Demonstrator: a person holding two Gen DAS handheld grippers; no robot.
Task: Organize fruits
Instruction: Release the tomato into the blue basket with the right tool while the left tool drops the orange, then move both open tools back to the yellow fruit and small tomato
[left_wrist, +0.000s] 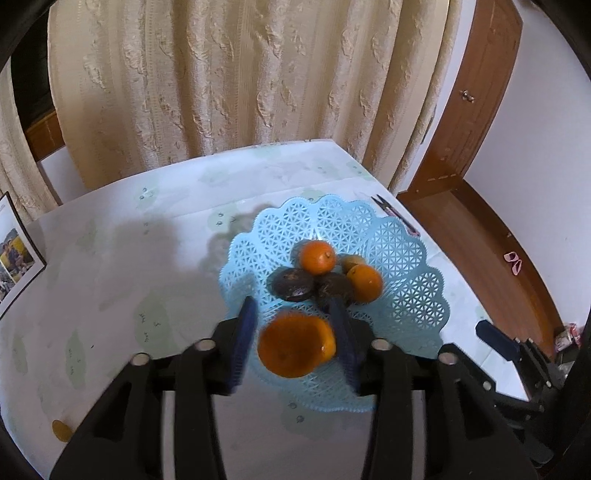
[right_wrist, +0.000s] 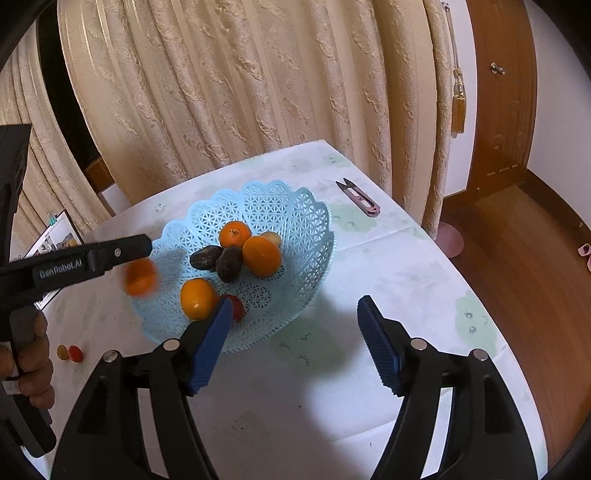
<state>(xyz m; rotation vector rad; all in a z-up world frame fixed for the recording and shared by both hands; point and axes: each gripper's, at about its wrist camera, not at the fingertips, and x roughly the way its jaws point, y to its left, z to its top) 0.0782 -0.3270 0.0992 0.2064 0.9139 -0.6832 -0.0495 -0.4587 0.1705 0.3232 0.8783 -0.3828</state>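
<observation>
A light blue lattice basket sits on the white table. It holds oranges, two dark fruits, a yellowish fruit and a red one. My left gripper is shut on an orange and holds it above the basket's near rim. In the right wrist view this orange is blurred at the basket's left edge. My right gripper is open and empty over the table at the basket's near right side.
Small thread snips lie on the table behind the basket. Two small fruits, one yellow and one red, lie at the table's left. A framed photo stands at the left edge. A curtain hangs behind; wooden floor lies right.
</observation>
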